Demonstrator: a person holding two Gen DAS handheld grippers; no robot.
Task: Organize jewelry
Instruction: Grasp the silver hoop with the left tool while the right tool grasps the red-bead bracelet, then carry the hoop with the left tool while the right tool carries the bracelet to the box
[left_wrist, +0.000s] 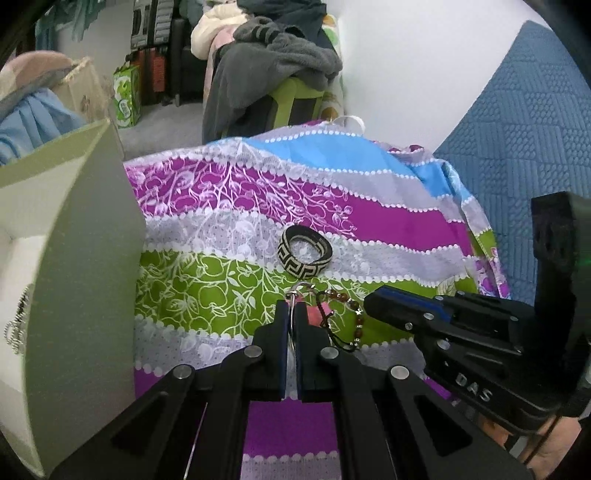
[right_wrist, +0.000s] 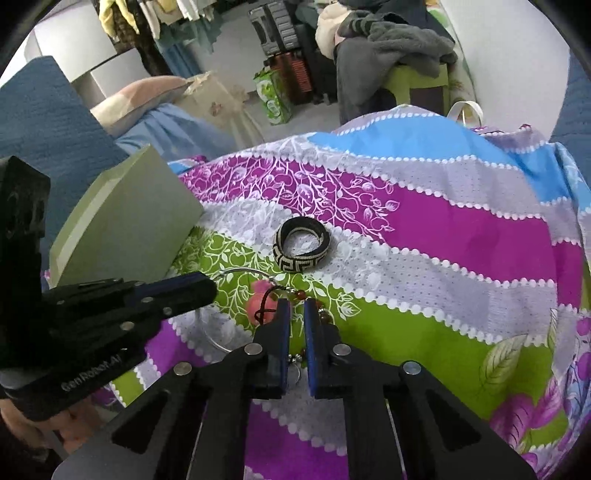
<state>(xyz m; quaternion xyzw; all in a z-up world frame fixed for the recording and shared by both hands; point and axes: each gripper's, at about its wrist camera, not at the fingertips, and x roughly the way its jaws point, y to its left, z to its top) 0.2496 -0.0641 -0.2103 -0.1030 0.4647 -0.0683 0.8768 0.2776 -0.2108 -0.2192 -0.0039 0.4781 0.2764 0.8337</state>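
My left gripper (left_wrist: 292, 306) is shut on a thin silver ring bracelet (left_wrist: 295, 291) just above the patterned cloth. A brown beaded strand (left_wrist: 349, 314) with a pink charm (left_wrist: 316, 314) hangs from the ring. My right gripper (right_wrist: 296, 310) is nearly shut around the beaded strand (right_wrist: 301, 295), close beside the left one; its hold is unclear. The silver ring (right_wrist: 221, 341) and the pink charm (right_wrist: 264, 304) show left of it. A black-and-cream woven bangle (left_wrist: 304, 251) lies on the cloth beyond both grippers, also in the right wrist view (right_wrist: 301, 245).
A pale green jewelry box (left_wrist: 74, 258) stands open at the left with a silver chain (left_wrist: 16, 325) inside; it also shows in the right wrist view (right_wrist: 122, 221). The striped floral cloth (left_wrist: 388, 221) covers the surface. A blue quilt (left_wrist: 517, 129) lies right; clothes are piled behind.
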